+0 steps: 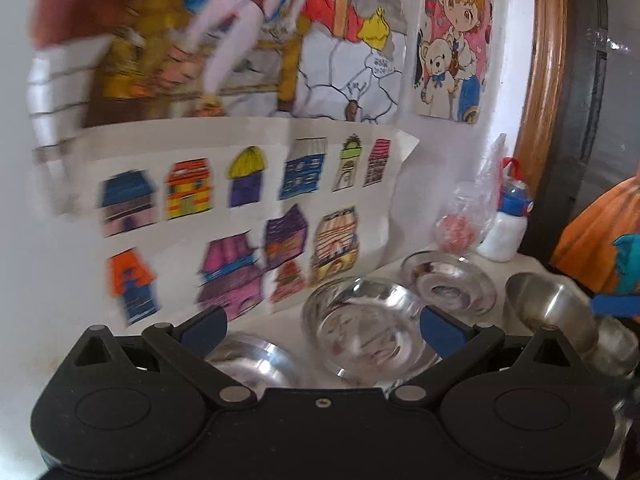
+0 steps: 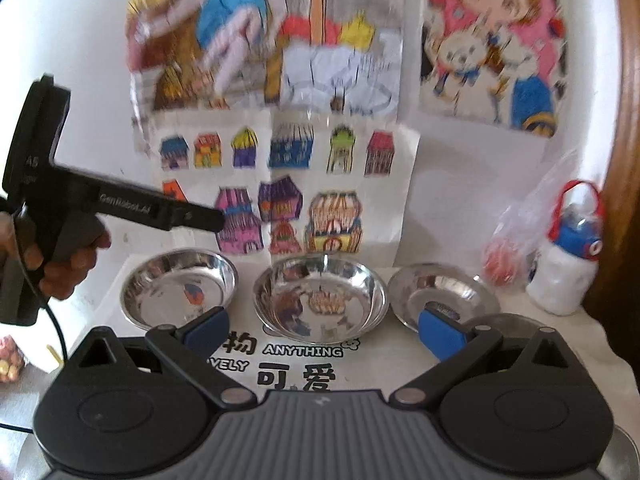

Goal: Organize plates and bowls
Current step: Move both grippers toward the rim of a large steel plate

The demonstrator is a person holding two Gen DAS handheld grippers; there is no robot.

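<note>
Leftmost in the right wrist view, the left gripper (image 2: 216,218) hangs above the table, gripped by a hand (image 2: 60,268); from this side its jaws cannot be judged, but its own camera shows its blue pads (image 1: 204,330) spread wide around nothing. Below it sits the left bowl (image 2: 178,286), then the middle bowl (image 2: 320,296) just beside it, then a shallow plate (image 2: 442,292). All three steel pieces rest in a row on the printed cloth (image 2: 384,364) before the drawings (image 2: 280,184). The right gripper (image 2: 322,326) hovers near them, fingers wide apart and empty. Rightmost stands a white bottle (image 2: 564,280).
</note>
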